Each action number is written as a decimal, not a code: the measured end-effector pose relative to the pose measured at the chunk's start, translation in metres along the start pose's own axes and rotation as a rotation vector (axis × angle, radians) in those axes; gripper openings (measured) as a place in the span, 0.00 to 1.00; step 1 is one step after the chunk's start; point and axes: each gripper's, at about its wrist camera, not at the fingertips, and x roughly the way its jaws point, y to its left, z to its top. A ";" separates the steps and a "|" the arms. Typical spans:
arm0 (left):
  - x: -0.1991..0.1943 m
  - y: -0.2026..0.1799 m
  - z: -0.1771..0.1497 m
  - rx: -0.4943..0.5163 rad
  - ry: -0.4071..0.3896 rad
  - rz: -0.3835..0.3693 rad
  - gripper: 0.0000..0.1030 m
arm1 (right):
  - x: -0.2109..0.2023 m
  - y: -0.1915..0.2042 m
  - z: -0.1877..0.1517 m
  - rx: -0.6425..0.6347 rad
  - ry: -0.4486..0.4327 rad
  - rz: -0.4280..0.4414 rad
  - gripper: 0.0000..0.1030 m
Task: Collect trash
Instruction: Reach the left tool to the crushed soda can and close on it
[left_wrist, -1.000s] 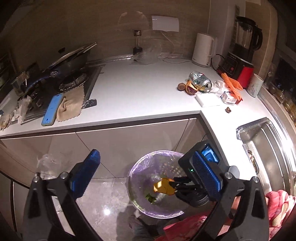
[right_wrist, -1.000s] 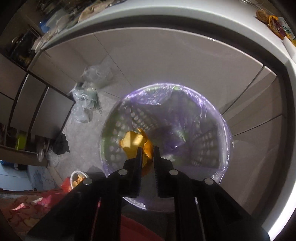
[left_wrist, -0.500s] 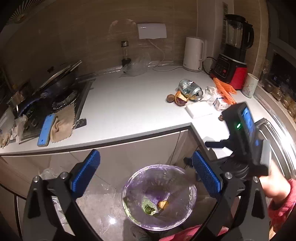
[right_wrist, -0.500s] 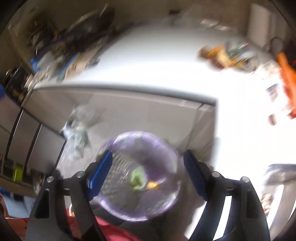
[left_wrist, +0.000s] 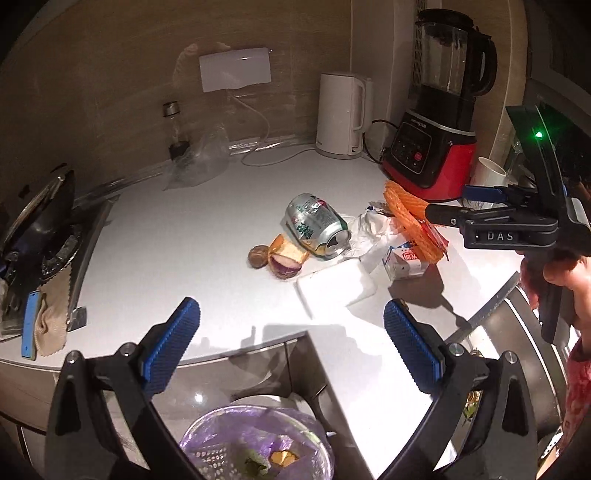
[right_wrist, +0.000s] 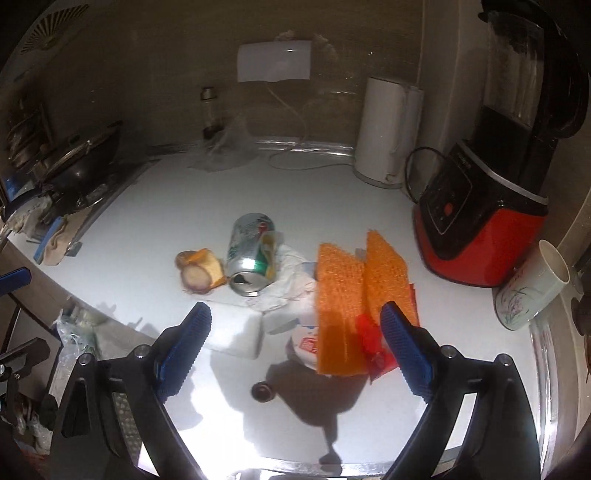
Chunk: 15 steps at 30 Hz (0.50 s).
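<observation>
Both tongs stand wide open with nothing between the pads — the right tongs (right_wrist: 295, 345) have just been opening and hang over the trash at frame centre: a can (right_wrist: 251, 254) on its side, an onion half (right_wrist: 194, 277), orange mesh (right_wrist: 341, 310), a white block (right_wrist: 236, 332). The left tongs (left_wrist: 291, 345) hover above the counter (left_wrist: 166, 251) edge, the purple-lined bin (left_wrist: 258, 446) at the bottom of the frame.
</observation>
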 end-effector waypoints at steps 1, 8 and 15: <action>0.011 -0.004 0.005 -0.001 0.003 -0.002 0.93 | 0.003 -0.007 -0.001 0.008 0.002 -0.003 0.89; 0.087 -0.017 0.042 -0.016 0.040 -0.043 0.93 | 0.013 -0.038 -0.002 0.081 -0.022 0.012 0.90; 0.143 0.001 0.050 0.005 0.080 -0.052 0.93 | 0.016 -0.041 -0.006 0.086 -0.051 0.052 0.90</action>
